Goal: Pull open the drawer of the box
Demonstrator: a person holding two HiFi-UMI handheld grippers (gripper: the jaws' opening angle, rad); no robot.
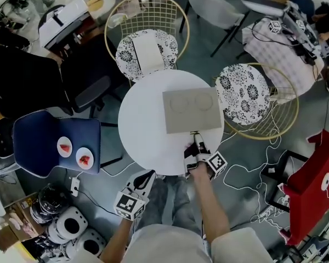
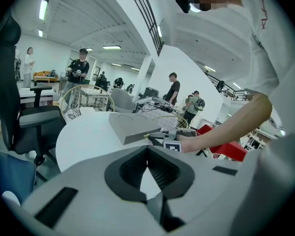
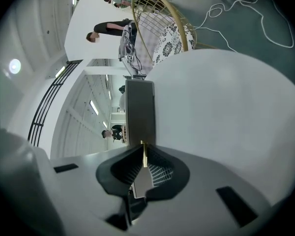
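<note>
- My right gripper (image 1: 197, 142) holds the brass handle (image 3: 144, 154) of the box (image 1: 191, 110) between narrow jaws. I should pull straight toward 6 o'clock, level, without twisting.
- My left gripper (image 1: 147, 175) hangs off the table (image 1: 137, 130) at 7 o'clock, jaws together and empty. It could steady the box.
- The box lies near the table's middle, long axis 9 to 3 o'clock, handle side facing 6 o'clock.

Head camera looks steeply down; all three views share the box (image 1: 192, 111).

Grey box (image 1: 191, 110) on white table (image 1: 140, 125); right tongs (image 1: 197, 140) on its handle (image 1: 194, 132); left tongs (image 1: 144, 179) off table.
</note>
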